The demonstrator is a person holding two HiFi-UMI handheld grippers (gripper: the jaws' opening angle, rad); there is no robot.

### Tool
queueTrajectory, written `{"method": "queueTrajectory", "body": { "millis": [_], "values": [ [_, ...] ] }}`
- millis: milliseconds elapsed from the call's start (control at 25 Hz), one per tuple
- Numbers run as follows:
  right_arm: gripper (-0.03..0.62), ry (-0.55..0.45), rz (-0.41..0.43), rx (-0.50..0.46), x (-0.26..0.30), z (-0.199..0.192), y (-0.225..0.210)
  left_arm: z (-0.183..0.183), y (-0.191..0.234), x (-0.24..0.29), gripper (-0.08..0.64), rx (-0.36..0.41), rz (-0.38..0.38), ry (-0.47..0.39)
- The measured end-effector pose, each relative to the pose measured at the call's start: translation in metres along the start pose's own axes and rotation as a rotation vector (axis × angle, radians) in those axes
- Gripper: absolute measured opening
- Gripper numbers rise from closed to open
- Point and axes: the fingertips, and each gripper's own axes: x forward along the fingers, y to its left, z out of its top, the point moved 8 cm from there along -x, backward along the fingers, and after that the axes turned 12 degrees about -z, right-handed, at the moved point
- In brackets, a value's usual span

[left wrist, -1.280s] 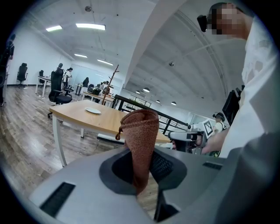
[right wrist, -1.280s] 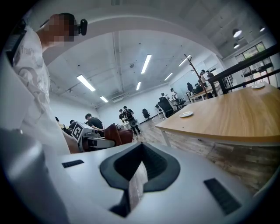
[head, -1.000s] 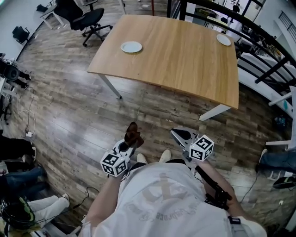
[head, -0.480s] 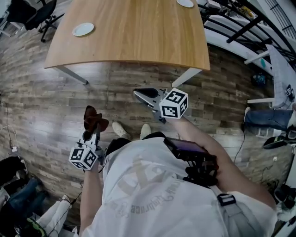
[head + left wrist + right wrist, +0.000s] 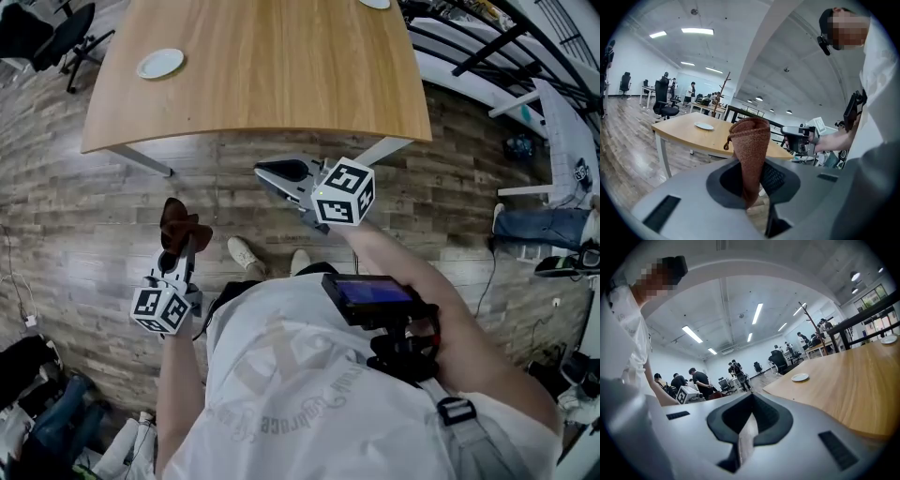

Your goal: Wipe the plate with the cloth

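Brown cloth (image 5: 749,150) bunched upright; white plate (image 5: 160,63), seemingly bare, well apart.

**The count, kind by kind**

One wooden table (image 5: 262,66). Two white plates on it: a near plate (image 5: 159,63) and a far plate (image 5: 377,5), which is cut by the frame's top edge. One brown cloth (image 5: 180,228). Two grippers: left gripper (image 5: 185,248) and right gripper (image 5: 267,171), each bearing one marker cube (image 5: 342,192). Two pale shoes (image 5: 246,255). One person (image 5: 309,394) holds both grippers.
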Motion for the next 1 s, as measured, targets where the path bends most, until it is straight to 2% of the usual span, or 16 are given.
{"method": "queueTrajectory", "body": {
  "millis": [280,520,720,1000],
  "values": [
    [0.011,-0.034,-0.019,-0.019,0.06,0.038,-0.003,0.034,0.059,0.004,0.064,0.0,-0.041,0.007],
    [0.011,-0.061,-0.005,-0.082,0.103,0.071,0.016,0.052,0.092,0.007,0.064,0.014,-0.095,0.006],
    [0.011,-0.054,-0.032,-0.107,0.12,0.078,0.024,0.063,0.111,0.003,0.064,0.018,-0.123,-0.003],
    [0.011,-0.03,-0.051,-0.102,0.146,0.065,0.037,0.081,0.138,-0.01,0.064,0.044,-0.125,-0.02]
  ]
}}
